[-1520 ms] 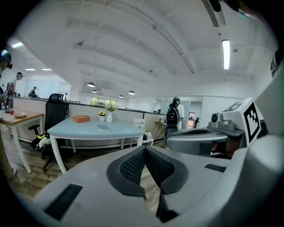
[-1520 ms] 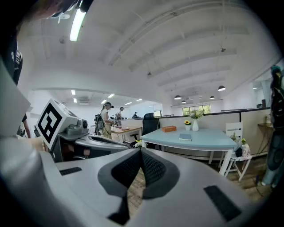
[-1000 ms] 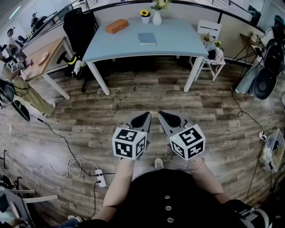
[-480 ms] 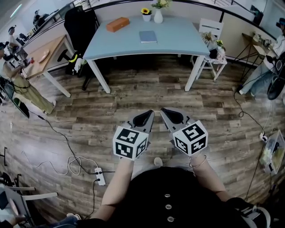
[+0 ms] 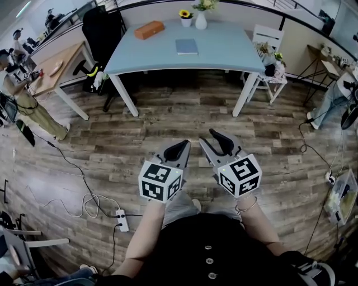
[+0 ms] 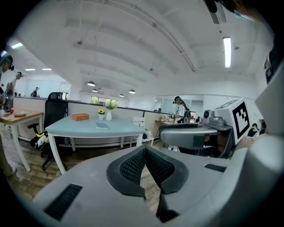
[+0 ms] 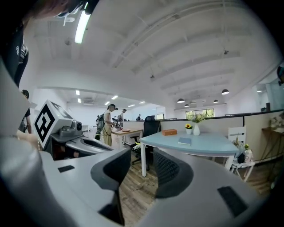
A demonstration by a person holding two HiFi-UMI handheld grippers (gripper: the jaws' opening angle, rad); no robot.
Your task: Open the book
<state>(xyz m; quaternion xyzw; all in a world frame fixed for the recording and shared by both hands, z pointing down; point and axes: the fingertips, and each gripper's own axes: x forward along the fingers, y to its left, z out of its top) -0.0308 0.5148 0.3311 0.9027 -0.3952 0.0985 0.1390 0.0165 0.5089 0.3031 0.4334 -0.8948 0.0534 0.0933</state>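
I hold both grippers low in front of my body, above the wooden floor (image 5: 168, 120), and neither of them touches anything. The left gripper (image 5: 180, 146) is clenched: in the left gripper view its two ribbed pads meet at the tips (image 6: 144, 150), and nothing is between them. The right gripper (image 5: 215, 144) is released: in the right gripper view (image 7: 142, 166) its jaws stand apart, and in the gap I see only floor boards and a leg of the table. The two grippers are side by side, near each other but not touching.

The book (image 5: 186, 46) is closed and lies flat on the light blue table (image 5: 235, 53), well apart from both grippers, straight ahead of me. It has a blue-grey cover and sits about in the middle of the tabletop. The same book shows small in the left gripper view (image 6: 101, 126) and in the right gripper view (image 7: 184, 141).

Behind the book, near the far edge of the table, stand a white vase (image 5: 200, 21) with flowers and a small pot with a sunflower (image 5: 183, 17). An orange box (image 5: 149, 30) lies to the left of them. A black office chair (image 5: 103, 33) stands at the left end of the table and a white chair (image 5: 267, 38) at the right end. On the floor to my left lies a white power strip (image 5: 121, 220) with its cable.
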